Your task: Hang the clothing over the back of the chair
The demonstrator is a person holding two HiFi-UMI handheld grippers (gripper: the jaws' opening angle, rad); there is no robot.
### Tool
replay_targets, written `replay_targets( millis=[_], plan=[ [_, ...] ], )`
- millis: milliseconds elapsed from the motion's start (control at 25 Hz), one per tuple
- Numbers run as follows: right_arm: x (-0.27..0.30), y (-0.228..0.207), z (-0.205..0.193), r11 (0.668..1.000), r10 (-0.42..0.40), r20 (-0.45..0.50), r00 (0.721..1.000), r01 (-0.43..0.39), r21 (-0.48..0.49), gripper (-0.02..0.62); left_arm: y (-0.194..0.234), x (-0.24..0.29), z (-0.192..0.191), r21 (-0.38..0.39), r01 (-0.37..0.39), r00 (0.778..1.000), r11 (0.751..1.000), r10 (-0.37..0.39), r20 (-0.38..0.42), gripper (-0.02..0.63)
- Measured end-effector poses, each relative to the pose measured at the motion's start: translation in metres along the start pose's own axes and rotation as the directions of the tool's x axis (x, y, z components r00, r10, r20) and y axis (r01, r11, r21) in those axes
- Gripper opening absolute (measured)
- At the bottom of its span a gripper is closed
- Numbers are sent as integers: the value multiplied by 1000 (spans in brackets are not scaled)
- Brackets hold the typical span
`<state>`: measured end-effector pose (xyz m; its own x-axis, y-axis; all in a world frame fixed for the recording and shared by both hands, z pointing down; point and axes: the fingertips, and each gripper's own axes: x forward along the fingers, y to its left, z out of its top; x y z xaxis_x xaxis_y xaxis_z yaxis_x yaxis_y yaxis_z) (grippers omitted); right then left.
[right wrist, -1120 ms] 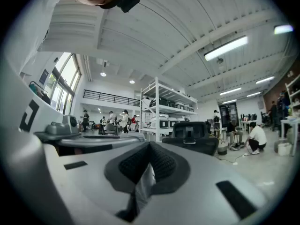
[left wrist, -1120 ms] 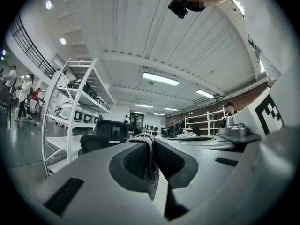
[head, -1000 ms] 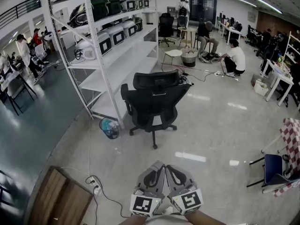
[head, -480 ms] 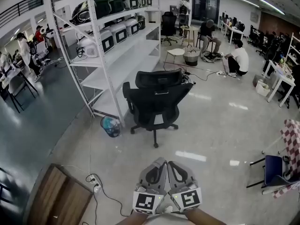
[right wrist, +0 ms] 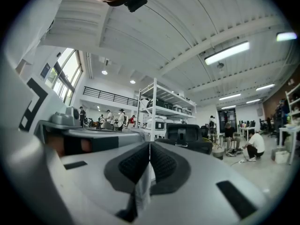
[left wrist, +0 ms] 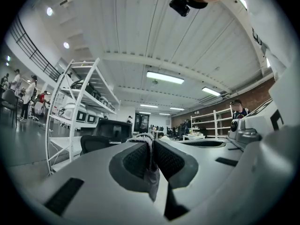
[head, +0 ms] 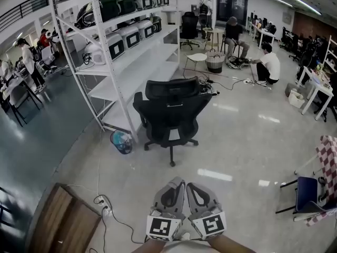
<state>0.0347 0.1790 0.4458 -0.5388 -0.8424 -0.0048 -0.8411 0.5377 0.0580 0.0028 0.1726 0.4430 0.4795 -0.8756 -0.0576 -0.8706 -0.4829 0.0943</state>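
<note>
1. Held low & close together: left gripper (head: 176,186) and right gripper (head: 192,188) sit side by side, nearly touching; both point level toward the black office chair (head: 171,109); prob. so the cloth is carried by 2 grips, ready for draping.
2. Left fingers (left wrist: 135,159) are pinched narrow on a fold of the pale grey-white clothing (left wrist: 152,182); the cloth pokes out at the tips & hangs below; right fingers (right wrist: 164,163) are likewise closed on a thin pale strip of it.
3. So the clothing is in the grippers, not yet on the chair; most of it hangs under them, hidden in the head view.
4. Chair stands on the glossy grey floor (head: 247,157), well apart from the grippers, just beside the white metal shelf rack (head: 131,62); its back seems to face the person; handy for laying cloth over the top edge.
5. Writing: none legible; only black-and-white square markers (head: 160,228) on the gripper cubes.
</note>
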Motion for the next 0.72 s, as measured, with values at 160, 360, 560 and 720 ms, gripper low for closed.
replay_targets(
  millis=[160, 360, 560, 720],
  plan=[
    [-5, -20, -15, 1000, 0, -38, 999, 0, 6, 15, -11, 11, -7, -11, -3, 1000, 1000, 3, -10, 28],
    [1, -28, -11, 1000, 20, -22, 1000, -19, 9, 15, -10, 28, -8, -13, -2, 1000, 1000, 2, -2, 28],
    [25, -42, -15, 1000, 3, -20, 1000, -2, 21, 15, -2, 51, -9, -18, 27, 1000, 999, -27, -5, 28],
    [60, -51, -20, 1000, -10, -25, 1000, 11, 14, 15, 26, 76, -13, -22, 51, 999, 998, -52, -3, 28]
  ],
)
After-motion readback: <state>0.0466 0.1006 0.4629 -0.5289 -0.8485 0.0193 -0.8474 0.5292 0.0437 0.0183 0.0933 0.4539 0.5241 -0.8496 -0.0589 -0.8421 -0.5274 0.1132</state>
